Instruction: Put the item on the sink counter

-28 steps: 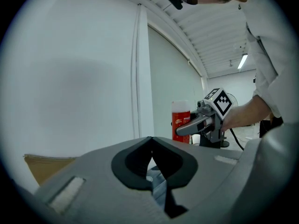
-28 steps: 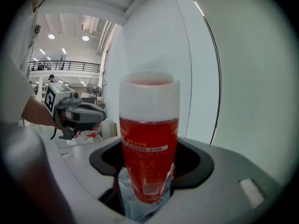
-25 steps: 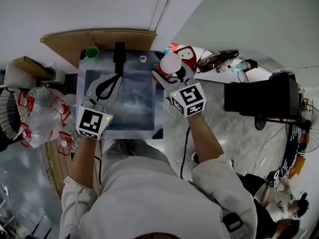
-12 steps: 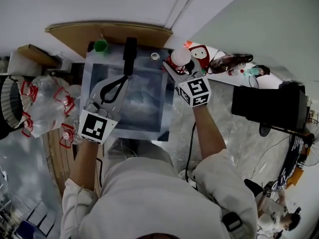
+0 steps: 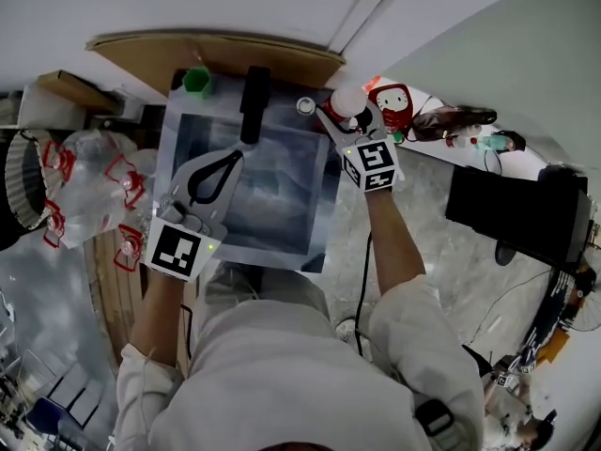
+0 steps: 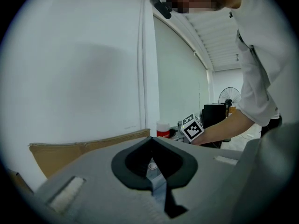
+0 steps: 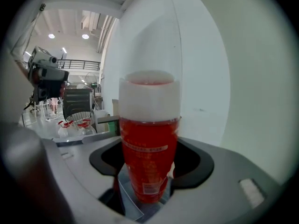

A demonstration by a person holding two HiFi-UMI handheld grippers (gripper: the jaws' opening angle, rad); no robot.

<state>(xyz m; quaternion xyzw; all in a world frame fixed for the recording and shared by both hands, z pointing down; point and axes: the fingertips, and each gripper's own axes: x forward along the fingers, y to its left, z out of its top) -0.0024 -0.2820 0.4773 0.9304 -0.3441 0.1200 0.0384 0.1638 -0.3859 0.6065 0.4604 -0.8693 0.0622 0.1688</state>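
Between the jaws of the right gripper (image 5: 346, 118) a red cylindrical can with a white cap (image 7: 149, 146) is clamped low on its body, upright, with the pads pressed on either side. From above, the can is seen at the far right corner of the stainless steel sink basin (image 5: 277, 200), just beyond the rim and over the counter strip. Whether its base already touches the counter cannot be told.

Just beside the can, toward the basin's far edge, a small round metal fitting (image 5: 304, 105) is set in the counter. On the other side, away from the basin, a red-and-white figure-shaped container (image 5: 394, 106) stands close by. The gap between these two is judged to be the spot for the can.

For the step to be done well, the can should be kept vertical and lowered straight until its base is fully seated. The jaws should be released only then and drawn back along their own line, so that the tall, narrow can is not tipped into the basin or against the container.

Over the basin's left half, near the black faucet (image 5: 254, 101), the left gripper (image 5: 240, 152) is held with its jaws pressed together on nothing.
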